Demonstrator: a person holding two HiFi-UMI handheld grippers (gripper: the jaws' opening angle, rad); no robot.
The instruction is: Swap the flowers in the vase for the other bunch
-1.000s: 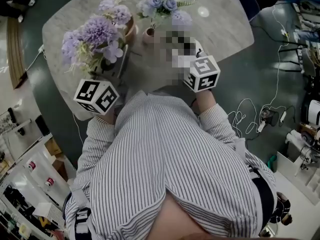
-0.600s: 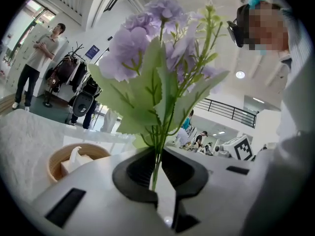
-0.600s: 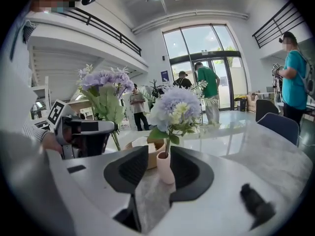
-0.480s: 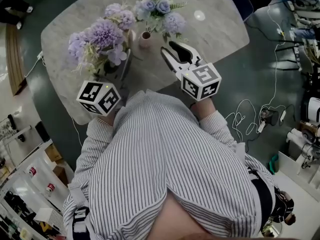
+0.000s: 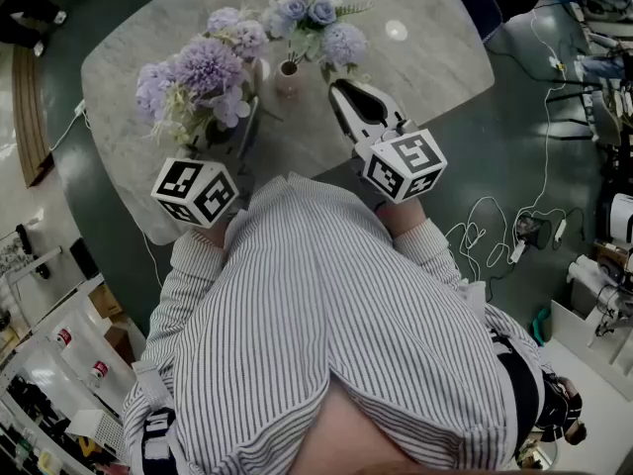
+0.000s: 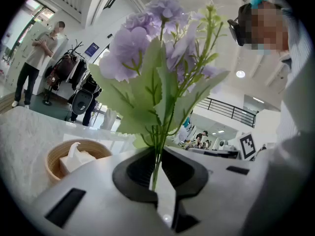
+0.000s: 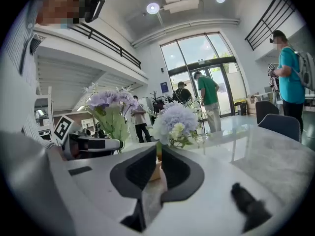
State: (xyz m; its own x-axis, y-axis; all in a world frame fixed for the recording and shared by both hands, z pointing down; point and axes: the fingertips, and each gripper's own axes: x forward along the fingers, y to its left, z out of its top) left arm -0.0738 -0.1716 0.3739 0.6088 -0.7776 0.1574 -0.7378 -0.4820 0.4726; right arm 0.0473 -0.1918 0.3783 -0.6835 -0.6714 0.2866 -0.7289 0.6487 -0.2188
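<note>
Over the table (image 5: 435, 57), L claw (image 6: 156, 161) clamps purple bunch (image 6: 147, 48), held upright.

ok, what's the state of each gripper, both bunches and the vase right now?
left gripper: shut on the purple bunch's stems.
purple bunch: held by its stems, out of the vase.
right gripper: jaws have just closed, nothing between them, short of the vase.
vase: upright, holding the blue bunch.
blue bunch: in the vase, not gripped.
</note>
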